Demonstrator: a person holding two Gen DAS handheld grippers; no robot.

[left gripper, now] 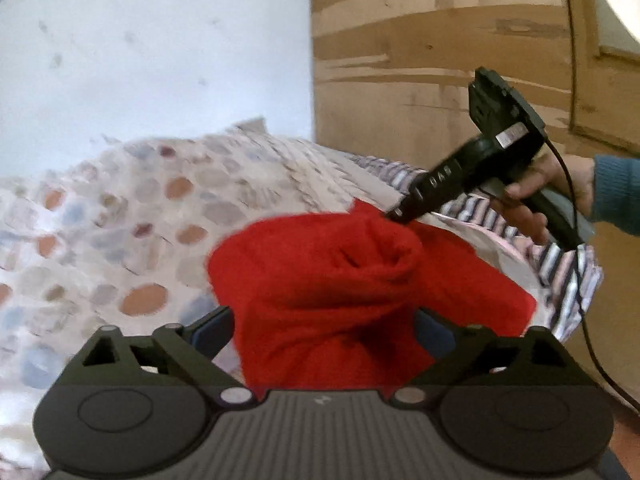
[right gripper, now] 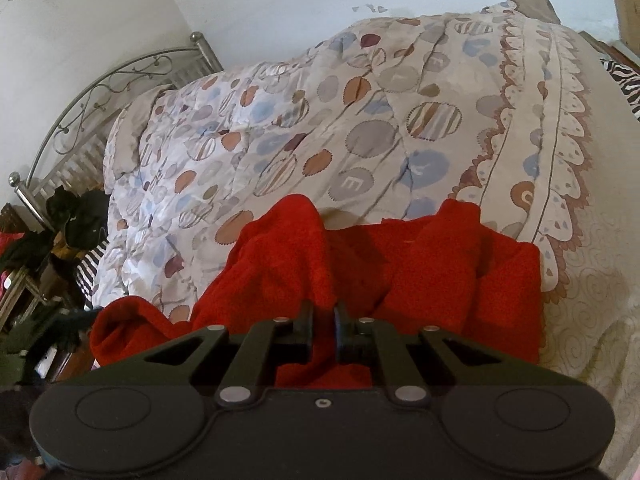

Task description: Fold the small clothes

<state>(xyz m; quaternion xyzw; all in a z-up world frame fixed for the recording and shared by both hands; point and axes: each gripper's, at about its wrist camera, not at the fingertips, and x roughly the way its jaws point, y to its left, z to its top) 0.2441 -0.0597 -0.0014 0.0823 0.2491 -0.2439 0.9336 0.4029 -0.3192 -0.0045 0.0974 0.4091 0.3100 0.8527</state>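
Left wrist: red garment (left gripper: pixel 320 280) hides tong tips (probably apart).

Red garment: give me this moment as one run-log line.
red garment bunched on patterned duvet | right gripper jaws shut on its fabric | left gripper jaws wide, garment between, not pinched

Red garment (right gripper: pixel 420 264) on cream duvet (right gripper: pixel 360 120) with blue-and-rust dots.

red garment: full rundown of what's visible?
The red knitted fleecy garment lies crumpled, not yet folded, on the circle-patterned quilt of a bed. One rolled, tube-like end, perhaps a sleeve, bulges between the left claw's open fingers. The right claw is shut on a fold of it, lifting a ridge.
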